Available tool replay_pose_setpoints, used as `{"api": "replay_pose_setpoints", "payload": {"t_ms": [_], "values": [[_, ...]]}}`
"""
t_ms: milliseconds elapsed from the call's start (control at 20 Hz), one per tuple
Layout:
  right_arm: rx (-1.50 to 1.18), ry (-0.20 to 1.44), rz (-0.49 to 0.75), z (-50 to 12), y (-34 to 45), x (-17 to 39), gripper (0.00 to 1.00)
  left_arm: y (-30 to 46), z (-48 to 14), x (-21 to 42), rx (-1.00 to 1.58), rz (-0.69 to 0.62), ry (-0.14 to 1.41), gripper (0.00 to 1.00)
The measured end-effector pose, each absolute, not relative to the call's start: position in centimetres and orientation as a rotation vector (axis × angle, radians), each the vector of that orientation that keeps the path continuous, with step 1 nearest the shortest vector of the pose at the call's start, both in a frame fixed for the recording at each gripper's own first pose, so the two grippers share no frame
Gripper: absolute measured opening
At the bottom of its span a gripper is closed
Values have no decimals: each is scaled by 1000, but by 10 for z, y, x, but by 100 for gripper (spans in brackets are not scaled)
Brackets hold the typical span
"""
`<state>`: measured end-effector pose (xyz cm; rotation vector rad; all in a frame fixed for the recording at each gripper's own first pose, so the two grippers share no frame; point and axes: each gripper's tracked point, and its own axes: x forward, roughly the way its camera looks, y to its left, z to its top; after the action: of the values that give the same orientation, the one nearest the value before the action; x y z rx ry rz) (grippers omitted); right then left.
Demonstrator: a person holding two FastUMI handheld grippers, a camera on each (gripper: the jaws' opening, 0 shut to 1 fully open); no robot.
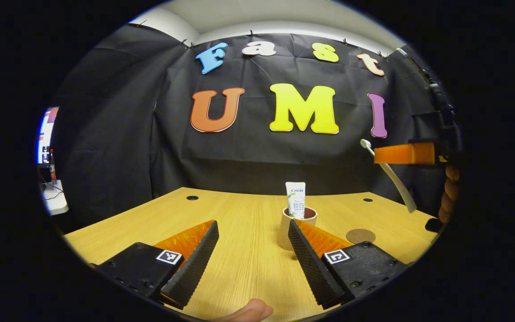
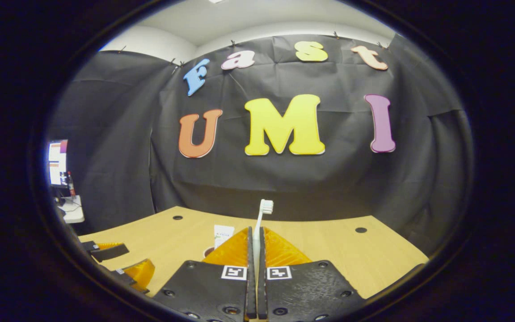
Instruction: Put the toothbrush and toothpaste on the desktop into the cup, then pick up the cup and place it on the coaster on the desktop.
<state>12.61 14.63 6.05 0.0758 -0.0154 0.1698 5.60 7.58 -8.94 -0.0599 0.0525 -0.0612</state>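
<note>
Two grippers: the right gripper [image 2: 256,235] clamps the toothbrush [image 2: 261,221] upright, raised at right; the left gripper [image 1: 253,232] gapes near the cup [image 1: 294,226] holding toothpaste [image 1: 295,200], coaster [image 1: 360,235] right.

Black cloth wall [image 1: 119,134] behind a light wooden desk [image 1: 239,250], white ceiling [image 2: 239,18] above.

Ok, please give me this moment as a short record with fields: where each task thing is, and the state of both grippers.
toothpaste: standing upright inside the cup
cup: on the wooden desktop, not on the coaster
coaster: flat on the desktop, to the right of the cup, nothing on it
toothbrush: held in the air, bristle end up
right gripper: shut on the toothbrush handle
left gripper: open, low over the desktop, holding nothing
</note>
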Motion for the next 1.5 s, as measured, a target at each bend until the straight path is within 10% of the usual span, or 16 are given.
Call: {"api": "replay_pose_setpoints", "payload": {"t_ms": [1500], "values": [[-103, -38, 114, 40, 254, 260, 4, 73, -138, 20, -180, -183, 162, 98]]}}
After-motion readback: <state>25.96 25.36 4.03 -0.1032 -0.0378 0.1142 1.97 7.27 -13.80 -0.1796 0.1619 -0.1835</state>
